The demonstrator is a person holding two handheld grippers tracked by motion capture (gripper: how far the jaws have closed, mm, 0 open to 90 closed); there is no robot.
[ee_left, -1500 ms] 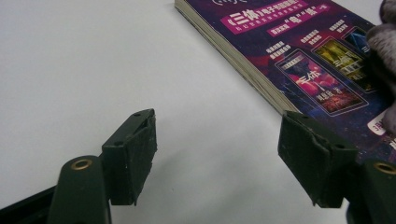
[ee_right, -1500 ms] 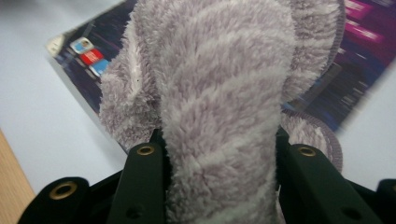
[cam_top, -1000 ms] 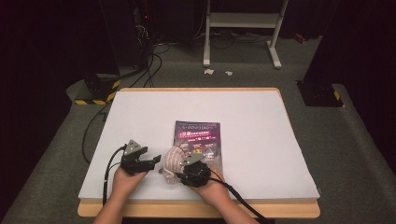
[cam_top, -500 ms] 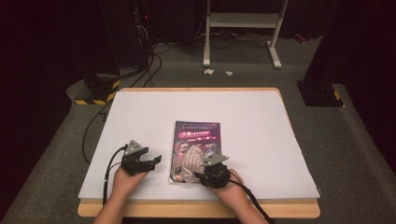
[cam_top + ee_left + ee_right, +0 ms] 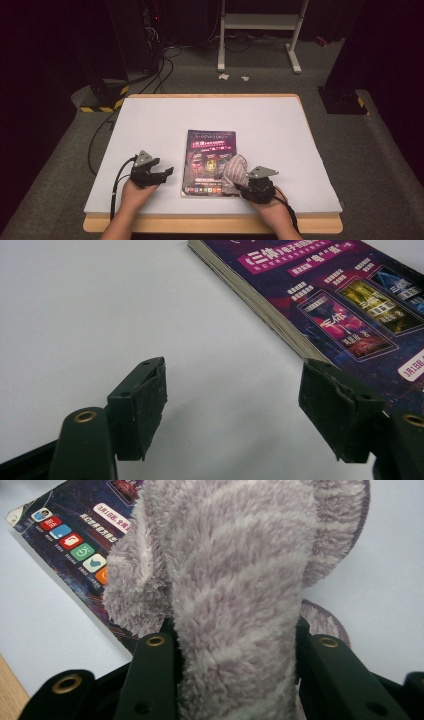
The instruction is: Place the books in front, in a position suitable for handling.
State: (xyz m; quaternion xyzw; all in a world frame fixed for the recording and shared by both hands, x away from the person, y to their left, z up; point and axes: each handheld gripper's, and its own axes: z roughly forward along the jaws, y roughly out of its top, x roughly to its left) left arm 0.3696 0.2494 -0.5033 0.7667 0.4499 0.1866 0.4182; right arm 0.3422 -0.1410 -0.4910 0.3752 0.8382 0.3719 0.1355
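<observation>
Gripping a fuzzy grey-lilac striped cloth [image 5: 233, 171] with my right gripper [image 5: 244, 189], jaws pinched on its near end; in the right gripper view the cloth [image 5: 235, 575] runs straight out from between the two black jaws, long axis along the gripper, far end fanning wide. In the high view it points away from me and slightly left, lying across the near right corner of the book [image 5: 210, 162] and overhanging onto the white table [image 5: 280, 125]. The book lies flat near the front middle of the table, long axis running away from me, purple cover up. Left gripper [image 5: 161, 174] sits just left of the book with its jaws spread and nothing between them, hovering over bare table. Writing: left gripper view gives the best read, a Chinese title in brackets starting "三体" on a banner at the top of the cover [image 5: 350, 300], three small framed cover thumbnails below it, and a white pill label reading "3月1日" at the right edge. Right gripper view shows the same "3月1日" label plus a row of coloured app-style icons on the book [image 5: 65, 535], too small to identify. High view shows the layout but the cover text is unreadable there. Page edges of the book show in the left gripper view.
</observation>
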